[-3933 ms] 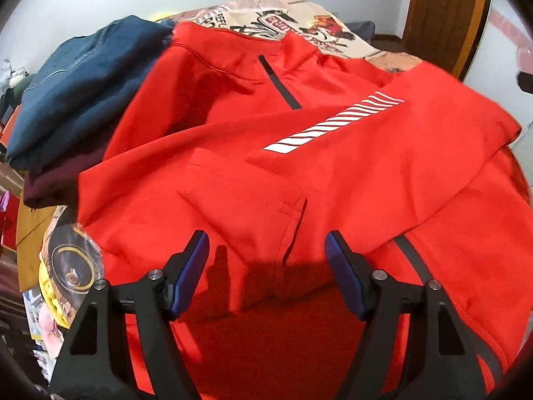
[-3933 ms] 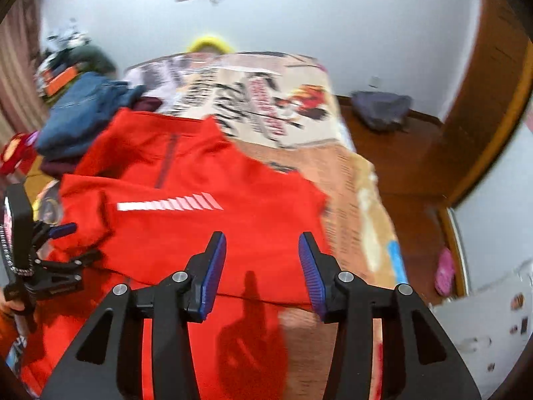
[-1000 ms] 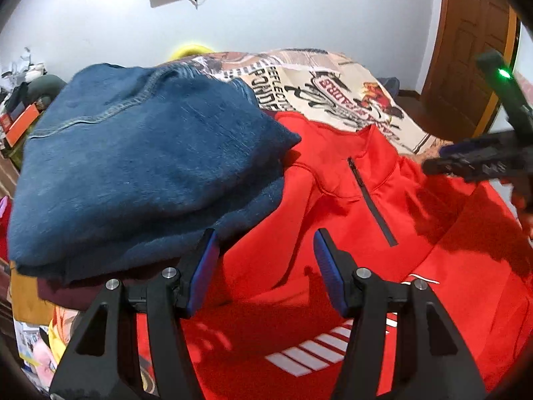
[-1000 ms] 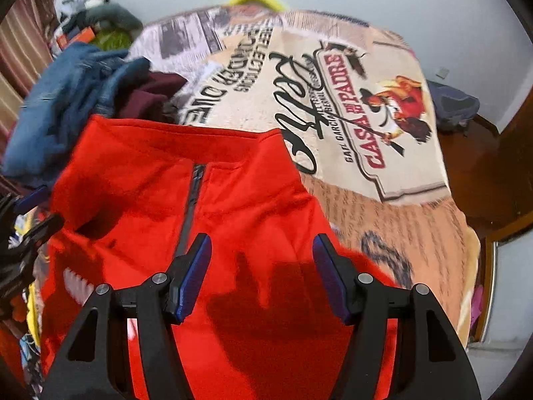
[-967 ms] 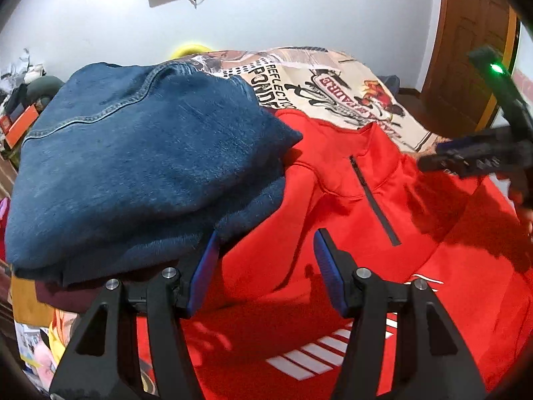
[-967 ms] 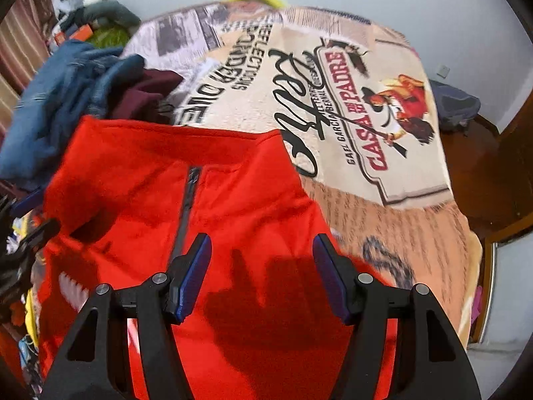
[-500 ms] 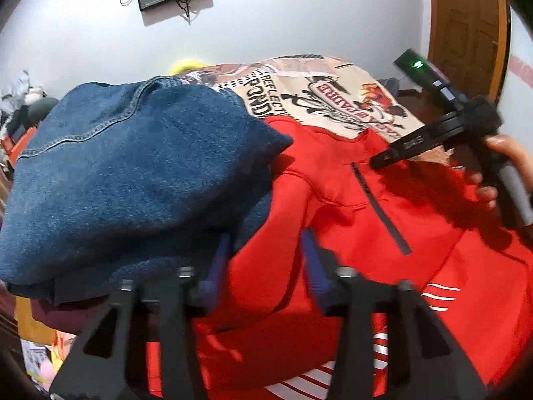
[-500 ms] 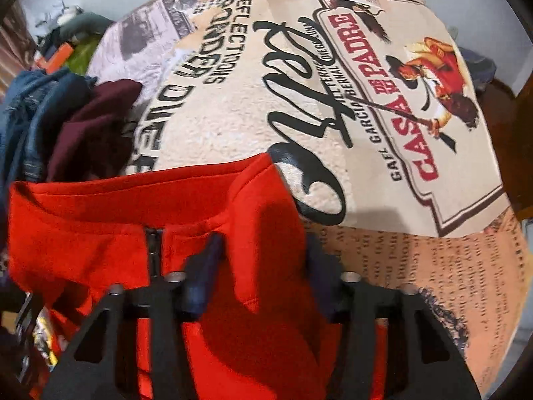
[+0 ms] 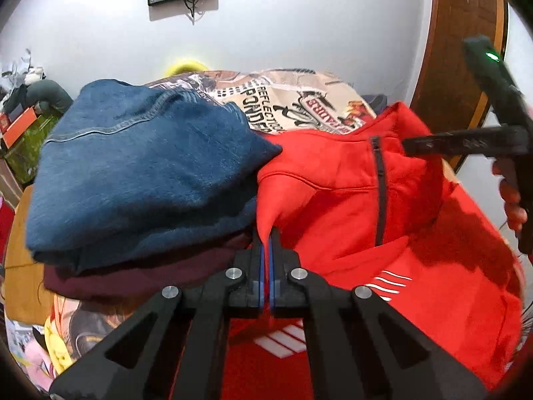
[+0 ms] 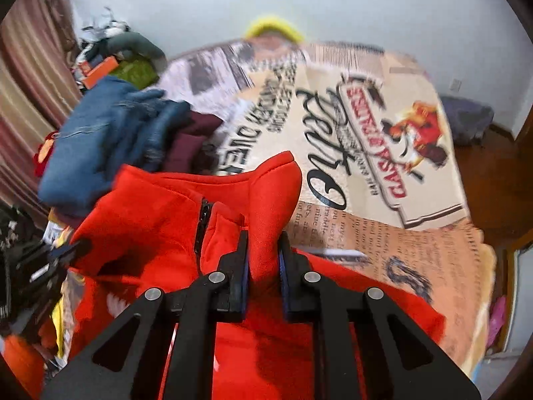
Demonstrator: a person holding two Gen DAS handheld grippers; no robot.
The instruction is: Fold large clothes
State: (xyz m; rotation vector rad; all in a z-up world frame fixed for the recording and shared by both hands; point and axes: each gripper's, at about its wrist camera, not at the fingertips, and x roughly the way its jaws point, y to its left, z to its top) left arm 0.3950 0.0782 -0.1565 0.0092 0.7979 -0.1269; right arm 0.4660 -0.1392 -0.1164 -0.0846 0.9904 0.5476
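Through the left wrist view, I am seeing my left hand-held gripper (image 9: pixel 266 253) pinched nearly flat on a thin ridge of the red pullover (image 9: pixel 349 206) at its left shoulder, right beside the stack of folded jeans (image 9: pixel 143 173) and the maroon garment (image 9: pixel 140 276) beneath it. The pullover is lying on the bed (image 9: pixel 283 96), collar end lifted, with its dark zipper (image 9: pixel 379 193) running down the chest and white stripes (image 9: pixel 283 340) showing lower down. I am judging that this is the lift of the top edge for a fold toward the hem. To do it well, I am wanting both shoulders rising level and the cloth kept taut between them, and I am minding that the shoulder does not drag the jeans pile along.

Through the right wrist view, my right hand-held gripper (image 10: pixel 263 260) is clamping a thicker bunch of the pullover's collar and right shoulder, so its jaws are standing narrowly apart around the fabric. The cloth is looking like soft, matte fleece, thick enough to hold a rounded hump above the jaws. It is likely heavy enough to sag in the middle. The printed bedspread (image 10: pixel 349 126) beneath is flat and newspaper-patterned, while the jeans are showing coarse denim with stitched seams.
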